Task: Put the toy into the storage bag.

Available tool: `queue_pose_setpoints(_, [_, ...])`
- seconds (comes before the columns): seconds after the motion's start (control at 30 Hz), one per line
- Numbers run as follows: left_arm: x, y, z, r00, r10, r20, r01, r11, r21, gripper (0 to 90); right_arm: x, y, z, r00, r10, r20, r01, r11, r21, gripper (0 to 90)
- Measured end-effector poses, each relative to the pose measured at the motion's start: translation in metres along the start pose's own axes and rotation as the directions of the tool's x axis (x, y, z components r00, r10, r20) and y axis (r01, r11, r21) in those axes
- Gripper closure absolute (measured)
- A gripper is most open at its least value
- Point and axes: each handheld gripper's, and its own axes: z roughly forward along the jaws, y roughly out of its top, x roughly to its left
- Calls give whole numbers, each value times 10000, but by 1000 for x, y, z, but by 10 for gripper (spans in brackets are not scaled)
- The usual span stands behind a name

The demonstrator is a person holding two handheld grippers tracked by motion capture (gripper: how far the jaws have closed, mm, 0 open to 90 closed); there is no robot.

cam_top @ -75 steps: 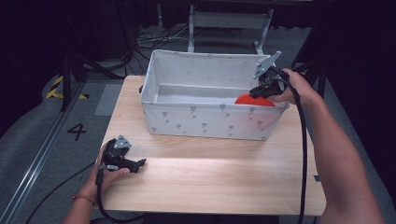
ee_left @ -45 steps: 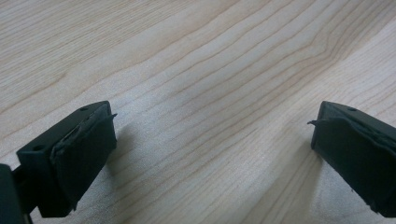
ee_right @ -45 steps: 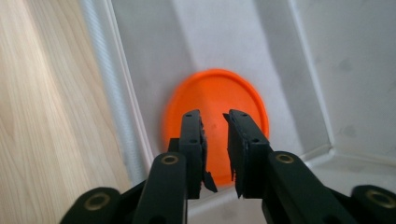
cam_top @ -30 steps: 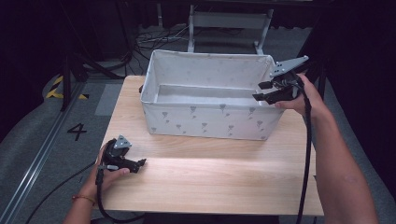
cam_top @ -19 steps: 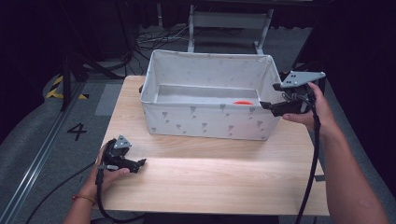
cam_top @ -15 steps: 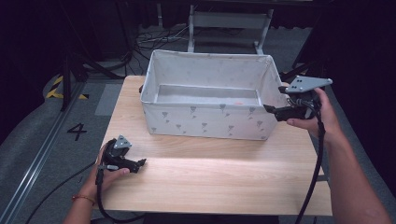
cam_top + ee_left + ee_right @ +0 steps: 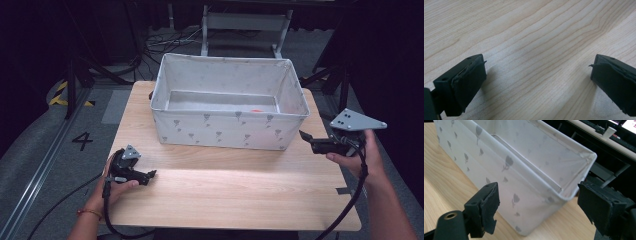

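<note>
Two grippers, both empty with jaws spread: the left gripper [image 7: 151,174] rests on the table [image 7: 235,195] near the bin [image 7: 227,131], the right gripper [image 7: 306,138] just off its corner. Swing carelessly and it clips the soft wall, probably shoving the bin.

Bare light-wood tabletop [image 7: 235,195] across the near half; far half blocked by the tall white patterned fabric bin [image 7: 227,131], open on top.

White fabric bin [image 7: 230,131] w/ grey tulip print, upright, open-topped, far-centre on table; orange object [image 7: 256,110] inside.
</note>
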Motion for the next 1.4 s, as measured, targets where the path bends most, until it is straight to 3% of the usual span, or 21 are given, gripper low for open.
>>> queue_pose_setpoints(0.1, [0,0,0,10000,0,0,0,10000,-1,4,3,-14,-6,9991,-119,401,115,9999,107,180])
queue_pose_setpoints(0.3, [0,0,0,10000,-3,-1,3,10000,4,5,8,-34,-11,9987,-144,492,132,9996,237,178])
queue_pose_setpoints(0.43, [0,0,0,10000,-5,7,5,10000,1,5,13,-53,-7,9985,-213,513,181,9979,630,178])
queue_pose_setpoints(0.93, [0,0,0,10000,0,4,0,10000,3,5,18,-111,7,9979,367,533,-449,9860,1605,179])
queue_pose_setpoints(1.13, [0,0,0,10000,5,-7,-5,10000,-15,5,25,-141,18,9967,536,613,-667,9694,2364,177])
queue_pose_setpoints(1.33, [0,0,0,10000,-40,-37,40,10000,0,5,29,-170,20,9886,1468,337,-1505,9544,2577,179])
queue_pose_setpoints(1.4, [0,0,0,10000,-40,-34,40,10000,2,5,31,-178,20,9873,1563,278,-1580,9508,2663,179])
